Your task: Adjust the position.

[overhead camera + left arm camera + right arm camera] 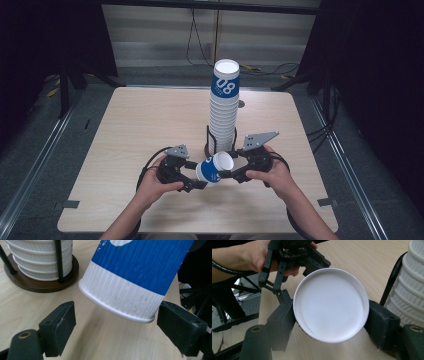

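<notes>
Above the table point(125, 125), ribbed blue-and-white cup point(214, 168) clamped sideways by right gripper point(226, 173), left gripper point(200, 175) jaws apart around its base, holder point(208, 142) full of stacked cups point(223, 112).

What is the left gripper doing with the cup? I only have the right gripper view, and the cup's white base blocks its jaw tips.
Observer: In the left gripper view, the left gripper is open. Its jaws flank the cup without clamping, with a clear gap on one side.
Operator: Which end of the cup faces it?
Observer: The rim end, a white ribbed band below a blue wall.
Operator: How tall is the stack beside me?
Observer: In the high view, the stack rises far above the held cup, and its top is marked 08.
</notes>
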Demonstrator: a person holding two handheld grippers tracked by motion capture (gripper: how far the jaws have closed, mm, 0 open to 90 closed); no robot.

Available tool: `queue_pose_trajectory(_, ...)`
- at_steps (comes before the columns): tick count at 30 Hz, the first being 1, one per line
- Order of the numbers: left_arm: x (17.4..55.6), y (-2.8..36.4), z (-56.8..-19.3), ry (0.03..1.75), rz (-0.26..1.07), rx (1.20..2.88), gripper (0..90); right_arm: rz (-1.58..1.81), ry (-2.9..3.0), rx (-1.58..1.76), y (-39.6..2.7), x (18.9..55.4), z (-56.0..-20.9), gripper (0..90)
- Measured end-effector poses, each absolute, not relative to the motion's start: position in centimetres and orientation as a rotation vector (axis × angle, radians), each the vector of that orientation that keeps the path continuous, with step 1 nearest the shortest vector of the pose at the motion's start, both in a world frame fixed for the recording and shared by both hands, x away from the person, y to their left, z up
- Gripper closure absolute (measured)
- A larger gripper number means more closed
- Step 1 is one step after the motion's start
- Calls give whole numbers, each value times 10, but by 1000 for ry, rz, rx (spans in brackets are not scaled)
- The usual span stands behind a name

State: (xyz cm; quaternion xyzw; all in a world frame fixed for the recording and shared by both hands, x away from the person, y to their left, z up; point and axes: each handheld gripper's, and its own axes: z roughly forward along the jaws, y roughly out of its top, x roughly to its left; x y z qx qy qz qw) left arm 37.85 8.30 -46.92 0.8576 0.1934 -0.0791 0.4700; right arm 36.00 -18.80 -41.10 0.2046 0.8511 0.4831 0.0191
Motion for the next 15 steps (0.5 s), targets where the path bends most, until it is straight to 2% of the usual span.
queue_pose_trajectory(15, 377, 79, -470, 439, -172, 2088, 150, 1526, 2633, 650, -190, 359, -411, 285)
